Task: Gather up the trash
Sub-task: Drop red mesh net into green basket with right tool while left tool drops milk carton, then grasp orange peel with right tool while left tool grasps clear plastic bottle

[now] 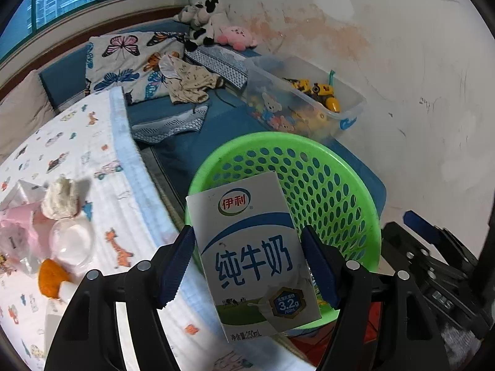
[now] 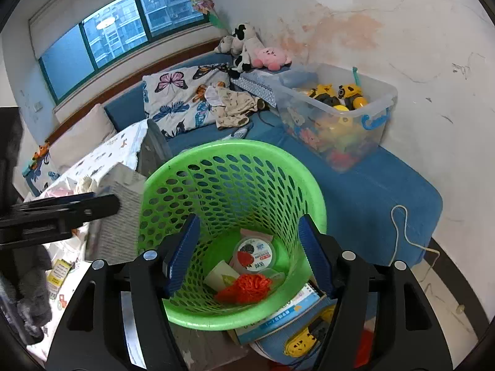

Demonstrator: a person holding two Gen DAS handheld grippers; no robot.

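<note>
Left jaws clenched on milk carton (image 1: pixel 252 256) above green basket (image 1: pixel 340 167) — right jaws released, empty.

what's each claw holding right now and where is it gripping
The left claw holds a milk carton by its two side faces, about mid-height. The right claw is open over the green basket, holding nothing.

milk carton (image 1: pixel 253 256): smooth printed paperboard, faint sheen
basket (image 1: pixel 324 185): glossy green plastic — perforated wall
gripper pads (image 1: pixel 178 266): ribbed blue rubbery facing on matt black plastic
toy bin (image 2: pixel 340 114), behind the basket: clear, smooth plastic
sheet (image 1: pixel 77 154), left of the basket: matt printed cloth — quilted ribs
</note>
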